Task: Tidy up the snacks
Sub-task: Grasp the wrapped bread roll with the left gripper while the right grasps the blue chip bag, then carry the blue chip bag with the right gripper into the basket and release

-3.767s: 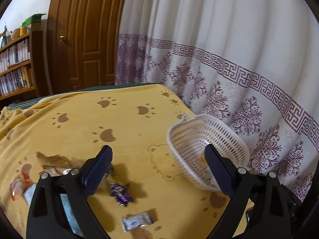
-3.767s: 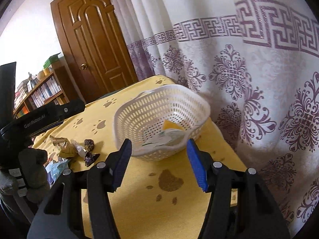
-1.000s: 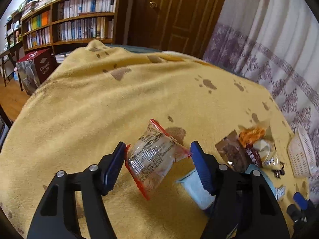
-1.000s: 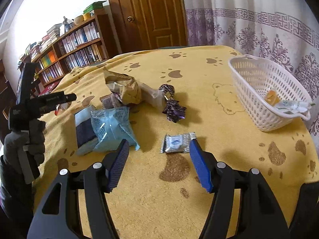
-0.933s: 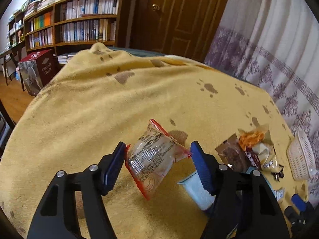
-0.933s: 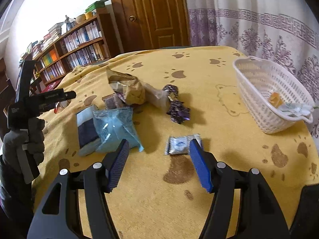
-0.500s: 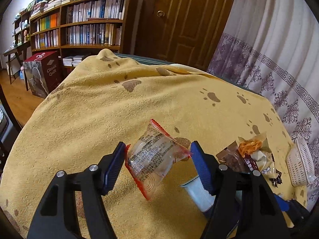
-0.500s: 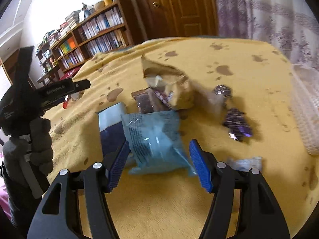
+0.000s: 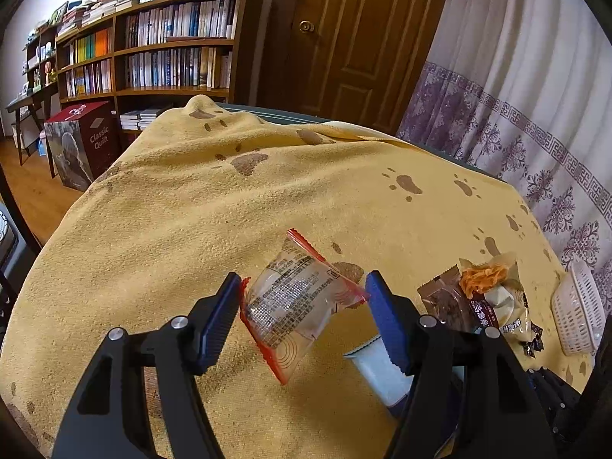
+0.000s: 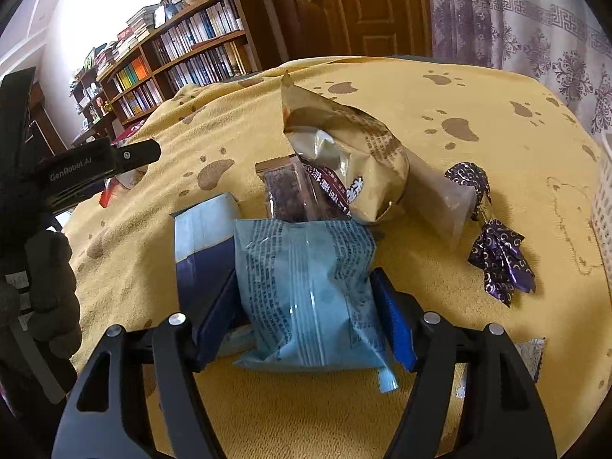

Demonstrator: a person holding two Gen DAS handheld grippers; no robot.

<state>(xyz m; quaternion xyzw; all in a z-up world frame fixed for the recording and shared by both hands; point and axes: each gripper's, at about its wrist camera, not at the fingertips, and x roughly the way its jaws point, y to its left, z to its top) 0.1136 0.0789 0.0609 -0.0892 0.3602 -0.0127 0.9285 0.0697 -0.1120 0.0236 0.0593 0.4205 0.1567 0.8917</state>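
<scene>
My left gripper (image 9: 302,317) is shut on a clear snack packet with red edges (image 9: 298,302) and holds it above the yellow blanket (image 9: 229,222). My right gripper (image 10: 306,317) is low over the snack pile, its open jaws on either side of a light blue snack bag (image 10: 306,290) that lies on the blanket. The pads look close to the bag's sides. The white basket (image 9: 577,321) shows at the far right of the left wrist view.
The pile holds a tan bag (image 10: 344,145), a brown packet (image 10: 302,195), a white and navy pouch (image 10: 202,244), purple wrapped candies (image 10: 497,260) and a small silver packet (image 10: 529,355). A bookshelf (image 9: 153,53) and a door (image 9: 352,38) stand behind.
My right gripper has moved left and down from the silver packet to straddle the light blue bag. My left gripper has risen a little with the clear packet.
</scene>
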